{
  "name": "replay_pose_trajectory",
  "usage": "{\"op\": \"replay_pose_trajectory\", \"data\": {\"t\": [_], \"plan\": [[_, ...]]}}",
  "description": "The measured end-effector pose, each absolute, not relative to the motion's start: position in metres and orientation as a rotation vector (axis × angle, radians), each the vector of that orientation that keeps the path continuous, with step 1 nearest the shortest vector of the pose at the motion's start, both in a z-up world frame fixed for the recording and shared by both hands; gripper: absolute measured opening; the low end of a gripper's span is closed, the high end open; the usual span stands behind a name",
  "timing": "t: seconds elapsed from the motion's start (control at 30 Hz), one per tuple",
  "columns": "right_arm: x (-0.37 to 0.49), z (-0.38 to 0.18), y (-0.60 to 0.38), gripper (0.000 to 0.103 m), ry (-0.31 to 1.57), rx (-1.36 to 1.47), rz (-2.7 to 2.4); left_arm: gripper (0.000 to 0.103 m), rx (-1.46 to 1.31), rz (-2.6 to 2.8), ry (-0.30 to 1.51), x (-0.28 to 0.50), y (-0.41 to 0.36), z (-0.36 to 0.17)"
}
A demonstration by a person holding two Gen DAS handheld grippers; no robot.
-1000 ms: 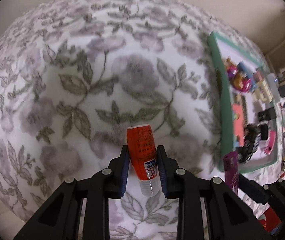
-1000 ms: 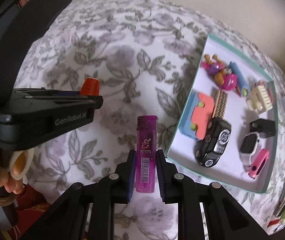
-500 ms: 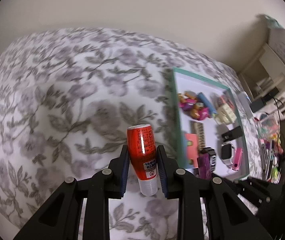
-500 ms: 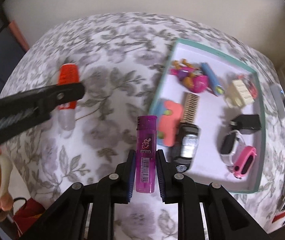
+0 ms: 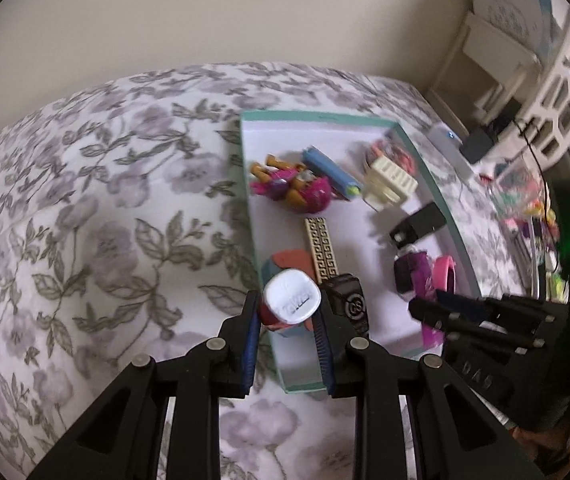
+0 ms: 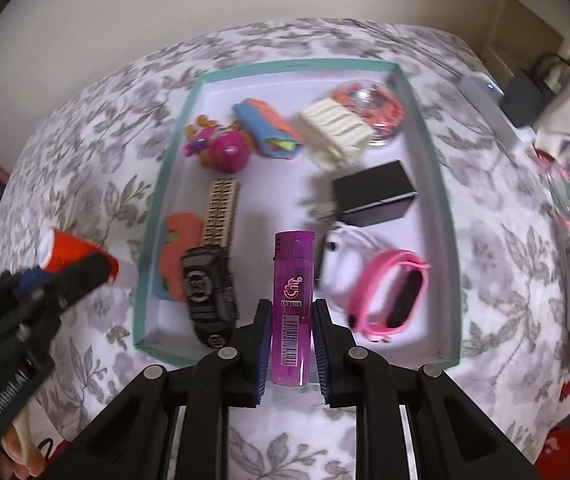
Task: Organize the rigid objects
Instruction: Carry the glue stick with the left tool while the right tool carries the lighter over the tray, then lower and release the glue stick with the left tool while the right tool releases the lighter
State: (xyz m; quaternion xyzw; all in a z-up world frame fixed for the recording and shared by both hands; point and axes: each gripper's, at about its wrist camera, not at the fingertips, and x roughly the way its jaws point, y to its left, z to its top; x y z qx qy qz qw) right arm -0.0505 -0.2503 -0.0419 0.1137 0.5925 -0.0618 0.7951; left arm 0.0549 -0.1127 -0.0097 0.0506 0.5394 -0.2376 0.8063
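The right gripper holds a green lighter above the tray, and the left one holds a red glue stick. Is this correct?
Not quite: the lighter in the right gripper is purple, as the right wrist view shows. It is above the tray, and the left gripper holds a red glue stick.

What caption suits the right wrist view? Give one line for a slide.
Right gripper holds a purple lighter above the teal-rimmed tray of small items.

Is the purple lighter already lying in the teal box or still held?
Still held: the purple lighter sits clamped between the right gripper pads, above the teal box.
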Motion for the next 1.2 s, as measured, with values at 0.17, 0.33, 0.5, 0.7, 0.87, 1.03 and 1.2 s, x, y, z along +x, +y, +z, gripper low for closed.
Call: {"op": "replay_pose_trajectory", "data": {"t": [0.17, 0.33, 0.5, 0.7, 0.87, 1.03, 1.2], "plan": [[-0.050, -0.044, -0.255, 0.021, 1.277, 0.255, -0.137, 0.026, 0.133, -0.538, 1.185, 0.051, -0.121, -0.015], [-0.048, -0.048, -0.244, 0.021, 1.297, 0.217, -0.120, 0.026, 0.136, -0.555, 1.241, 0.051, -0.125, -0.026], [-0.048, -0.052, -0.238, 0.022, 1.310, 0.193, -0.114, 0.026, 0.183, -0.548, 1.244, 0.049, -0.131, -0.034], [-0.047, -0.054, -0.238, 0.021, 1.314, 0.188, -0.112, 0.026, 0.181, -0.525, 1.233, 0.054, -0.130, -0.037], [-0.047, -0.052, -0.238, 0.021, 1.306, 0.189, -0.114, 0.026, 0.173, -0.518, 1.220, 0.056, -0.127, -0.033], [-0.047, -0.048, -0.238, 0.021, 1.293, 0.188, -0.115, 0.027, 0.172, -0.506, 1.194, 0.056, -0.125, -0.026], [-0.047, -0.043, -0.238, 0.022, 1.275, 0.185, -0.119, 0.027, 0.148, -0.480, 1.173, 0.059, -0.117, -0.020]]}}
